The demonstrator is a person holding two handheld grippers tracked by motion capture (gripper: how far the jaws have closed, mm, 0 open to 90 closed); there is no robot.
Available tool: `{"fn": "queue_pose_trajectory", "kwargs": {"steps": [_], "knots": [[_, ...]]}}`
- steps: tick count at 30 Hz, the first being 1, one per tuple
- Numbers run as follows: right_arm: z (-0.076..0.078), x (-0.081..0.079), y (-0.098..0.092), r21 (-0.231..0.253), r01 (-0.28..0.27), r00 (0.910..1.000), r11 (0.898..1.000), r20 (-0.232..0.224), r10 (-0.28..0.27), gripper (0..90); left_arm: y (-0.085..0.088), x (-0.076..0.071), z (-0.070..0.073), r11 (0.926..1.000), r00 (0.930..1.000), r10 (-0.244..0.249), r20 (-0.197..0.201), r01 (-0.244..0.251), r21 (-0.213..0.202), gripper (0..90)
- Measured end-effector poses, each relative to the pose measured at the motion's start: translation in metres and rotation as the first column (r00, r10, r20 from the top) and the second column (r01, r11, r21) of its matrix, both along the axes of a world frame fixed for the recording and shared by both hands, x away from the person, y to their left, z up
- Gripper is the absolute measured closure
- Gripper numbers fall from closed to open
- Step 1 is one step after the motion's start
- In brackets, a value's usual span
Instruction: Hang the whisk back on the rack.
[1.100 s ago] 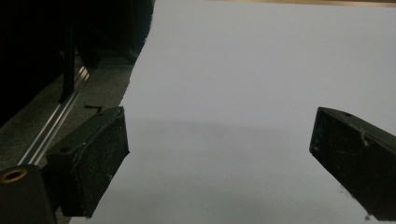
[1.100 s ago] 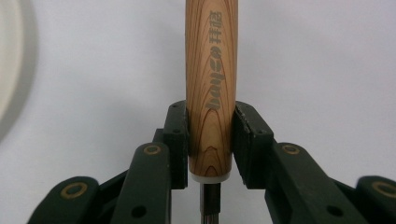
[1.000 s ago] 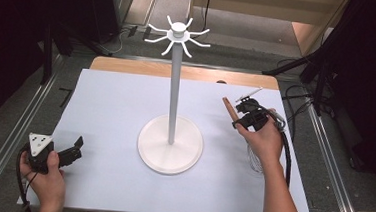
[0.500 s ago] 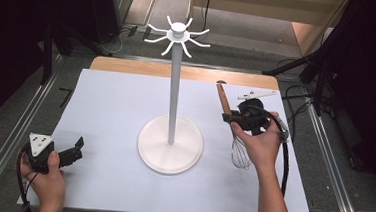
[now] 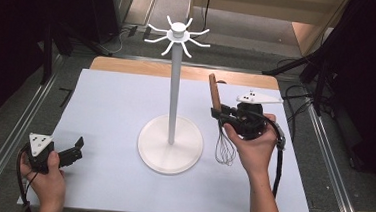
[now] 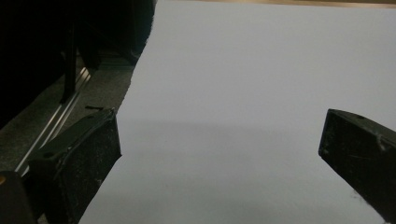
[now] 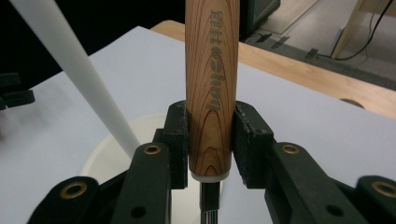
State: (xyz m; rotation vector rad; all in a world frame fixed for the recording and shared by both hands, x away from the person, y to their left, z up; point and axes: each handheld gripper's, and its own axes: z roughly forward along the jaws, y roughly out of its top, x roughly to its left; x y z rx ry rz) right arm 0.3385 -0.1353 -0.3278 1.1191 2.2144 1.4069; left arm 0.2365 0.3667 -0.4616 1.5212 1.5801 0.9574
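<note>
My right gripper (image 5: 219, 113) has its jaws clamped on the wooden handle of a whisk (image 5: 216, 100), one pad pressed against each side of it near the handle's lower end. In the right gripper view the whisk's handle (image 7: 209, 88) stands upright between my jaws, dark lettering running along its grain, with a pale collar and a metal stem just beneath the pads. From the high view the handle tilts up and away from me while the wire loops (image 5: 226, 149) hang below my hand, above the white desk (image 5: 111, 105). The whisk sits just to the right of the white stand (image 5: 175, 85), whose round base (image 5: 170, 150) rests in the middle of the desk and whose thin pole carries a ring of curved hooks (image 5: 178, 35) at the top. My left gripper (image 5: 72, 154) lies low at the desk's near left corner, well apart from the stand, its jaws spread wide with nothing between them; in the left gripper view the bare desk surface (image 6: 233, 93) lies between its two black pads.
</note>
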Motion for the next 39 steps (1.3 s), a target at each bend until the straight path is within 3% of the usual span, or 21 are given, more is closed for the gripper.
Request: {"fn": "queue_pose_trajectory", "kwargs": {"steps": [10,15,20,23,24,27,34,39], "knots": [[0.011,-0.015,0.007,0.105,-0.023,0.9961,0.994,0.087,0.013,70.3,0.000,0.000,0.000,1.0000,1.0000,0.000,-0.001,0.000,-0.002,0.0],[0.016,-0.023,0.011,0.141,-0.030,0.9883,0.990,0.152,0.008,70.4,0.000,0.000,0.000,1.0000,1.0000,-0.002,-0.004,0.002,-0.002,0.0],[0.019,-0.027,0.012,0.183,-0.034,0.9835,0.983,0.181,0.001,70.4,0.000,0.000,0.000,1.0000,1.0000,-0.001,-0.003,0.001,-0.002,0.0],[0.022,-0.030,0.012,0.206,-0.040,0.9777,0.978,0.210,-0.005,70.3,0.000,0.000,0.000,1.0000,1.0000,-0.002,-0.003,0.002,-0.004,0.0],[0.025,-0.033,0.012,0.226,-0.054,0.9718,0.973,0.236,-0.001,70.4,0.000,0.000,0.000,1.0000,1.0000,-0.001,-0.004,0.001,-0.003,0.0],[0.030,-0.036,0.014,0.235,-0.049,0.9645,0.971,0.264,-0.016,70.4,0.000,0.000,0.000,1.0000,1.0000,-0.001,-0.005,0.001,-0.003,0.0],[0.036,-0.039,0.015,0.259,-0.059,0.9521,0.964,0.305,-0.023,70.4,0.000,0.000,0.000,1.0000,1.0000,-0.002,0.000,0.002,-0.005,0.0],[0.040,-0.041,0.015,0.296,-0.079,0.9385,0.952,0.344,-0.029,70.3,0.000,0.000,0.000,1.0000,1.0000,-0.001,-0.001,0.001,-0.004,0.0]]}}
